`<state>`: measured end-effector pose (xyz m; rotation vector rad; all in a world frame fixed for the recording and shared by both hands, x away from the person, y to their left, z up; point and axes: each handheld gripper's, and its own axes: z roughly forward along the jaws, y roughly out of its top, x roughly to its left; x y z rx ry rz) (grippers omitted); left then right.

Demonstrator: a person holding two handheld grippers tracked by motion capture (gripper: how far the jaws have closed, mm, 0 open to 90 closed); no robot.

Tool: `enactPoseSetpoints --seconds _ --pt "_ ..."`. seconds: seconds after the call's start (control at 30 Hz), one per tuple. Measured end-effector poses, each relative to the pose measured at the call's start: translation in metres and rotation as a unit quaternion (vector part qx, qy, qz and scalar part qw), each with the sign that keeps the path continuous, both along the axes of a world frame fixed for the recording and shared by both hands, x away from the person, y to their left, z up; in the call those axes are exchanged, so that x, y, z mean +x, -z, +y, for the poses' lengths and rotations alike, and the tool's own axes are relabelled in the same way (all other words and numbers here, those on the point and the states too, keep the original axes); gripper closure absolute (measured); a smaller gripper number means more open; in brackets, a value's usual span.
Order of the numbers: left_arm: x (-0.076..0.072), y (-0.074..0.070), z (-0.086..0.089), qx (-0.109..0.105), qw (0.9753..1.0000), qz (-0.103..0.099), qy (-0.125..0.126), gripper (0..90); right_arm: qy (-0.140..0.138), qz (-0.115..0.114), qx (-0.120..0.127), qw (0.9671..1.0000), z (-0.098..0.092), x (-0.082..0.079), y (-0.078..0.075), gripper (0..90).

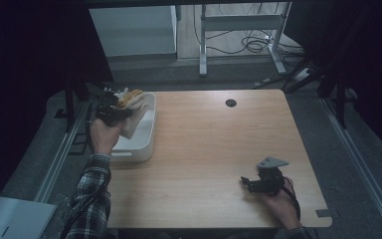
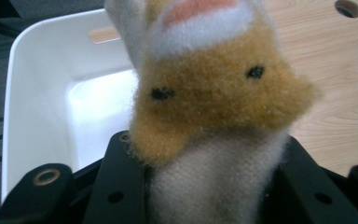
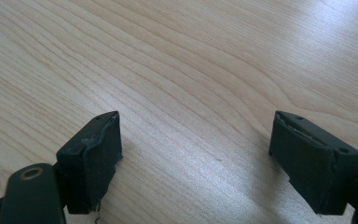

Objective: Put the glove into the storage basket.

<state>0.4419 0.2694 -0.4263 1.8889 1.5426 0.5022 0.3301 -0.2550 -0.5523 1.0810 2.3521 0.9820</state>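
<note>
A plush toy [image 2: 214, 98] with tan fur, a white body and two small black eyes hangs over the white bin [image 2: 42, 107], and my left gripper [image 2: 209, 186] is shut on its white lower part. In the high view the left gripper [image 1: 113, 110] holds the plush toy [image 1: 132, 99] above the white bin [image 1: 142, 144] at the table's left edge. My right gripper [image 3: 196, 158] stands open just above bare wood, nothing between its jaws. From above, the right gripper [image 1: 251, 183] sits near the table's front right.
The wooden table [image 1: 214, 149] has a round cable hole [image 1: 231, 103] near its back edge. A metal desk frame [image 1: 238, 35] with cables stands on the floor behind. Rails run along both sides of the table.
</note>
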Motion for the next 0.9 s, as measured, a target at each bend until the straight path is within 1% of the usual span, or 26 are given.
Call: enactPoseSetpoints --seconds 0.23,0.37,0.43,0.5,0.63,0.77,0.83,0.9 --pt "0.013 0.023 0.003 -0.009 0.9999 0.007 -0.003 64.8 0.0 0.0 0.0 1.0 0.0 0.0 0.0 17.2" --pt "0.02 0.038 0.003 -0.012 0.9998 0.016 -0.001 64.6 0.0 0.0 0.0 1.0 0.0 0.0 0.0 17.2" --pt "0.023 0.045 0.002 -0.01 0.9997 0.021 -0.003 64.5 0.0 0.0 0.001 1.0 0.0 0.0 0.0 17.2" --pt "0.027 0.051 0.001 -0.012 0.9995 0.029 -0.002 64.4 0.0 0.0 0.001 1.0 0.0 0.0 0.0 17.2" --pt "0.034 0.06 -0.002 0.004 0.999 0.043 0.001 64.1 0.0 0.0 0.001 1.0 0.0 0.0 0.0 17.2" --pt "0.041 0.064 -0.005 0.011 0.9983 0.058 0.006 63.7 0.0 0.0 0.001 1.0 0.0 0.0 0.0 17.2" --pt "0.044 0.065 -0.007 0.017 0.9978 0.063 0.009 63.6 0.0 0.0 0.001 1.0 0.0 0.0 0.0 17.2" --pt "0.047 0.066 -0.009 0.018 0.9976 0.066 0.011 63.5 0.0 0.0 0.001 1.0 0.0 0.0 0.0 17.2"
